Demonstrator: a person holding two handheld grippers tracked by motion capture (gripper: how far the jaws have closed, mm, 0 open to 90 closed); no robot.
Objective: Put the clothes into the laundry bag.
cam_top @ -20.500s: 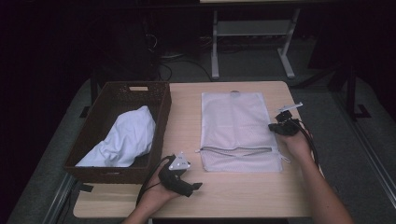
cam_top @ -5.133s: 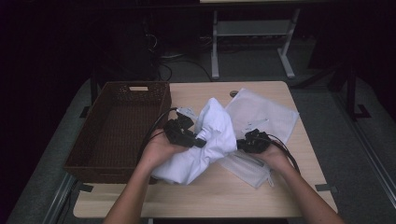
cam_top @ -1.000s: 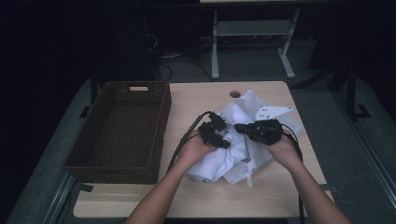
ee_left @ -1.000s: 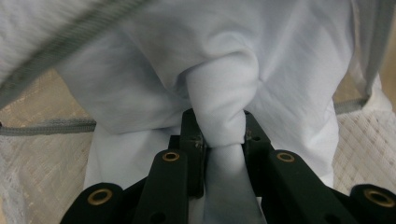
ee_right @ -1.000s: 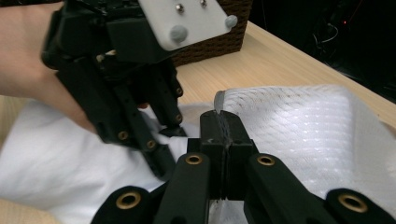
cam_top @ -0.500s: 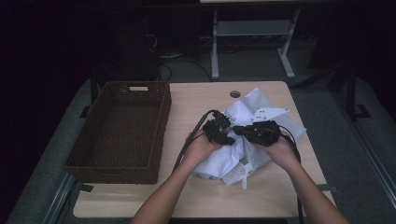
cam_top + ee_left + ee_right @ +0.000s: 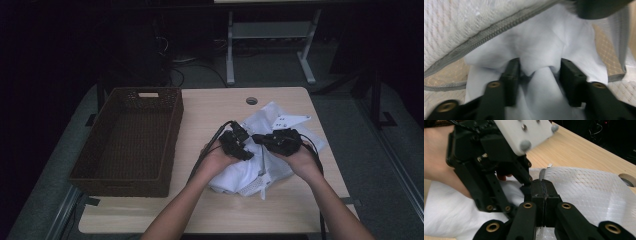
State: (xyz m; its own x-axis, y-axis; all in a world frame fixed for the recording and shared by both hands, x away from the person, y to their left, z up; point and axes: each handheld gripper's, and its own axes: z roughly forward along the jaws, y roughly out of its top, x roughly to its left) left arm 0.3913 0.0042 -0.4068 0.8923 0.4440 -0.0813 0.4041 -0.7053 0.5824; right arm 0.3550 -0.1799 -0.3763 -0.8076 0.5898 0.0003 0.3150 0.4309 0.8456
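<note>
White garment (image 7: 240,172) bunched inside mesh bag (image 7: 280,122)

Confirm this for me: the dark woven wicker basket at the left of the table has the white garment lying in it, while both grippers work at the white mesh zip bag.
Not right. The dark woven wicker basket is empty, as the high view shows. The white garment lies on the table, partly tucked into the white mesh zip bag, where the left gripper and right gripper work.

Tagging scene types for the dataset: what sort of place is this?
Probably a lab or workshop recording station, not a home: a bare wooden table with a cable hole, metal desk legs behind, loose cables on the dark floor.
</note>
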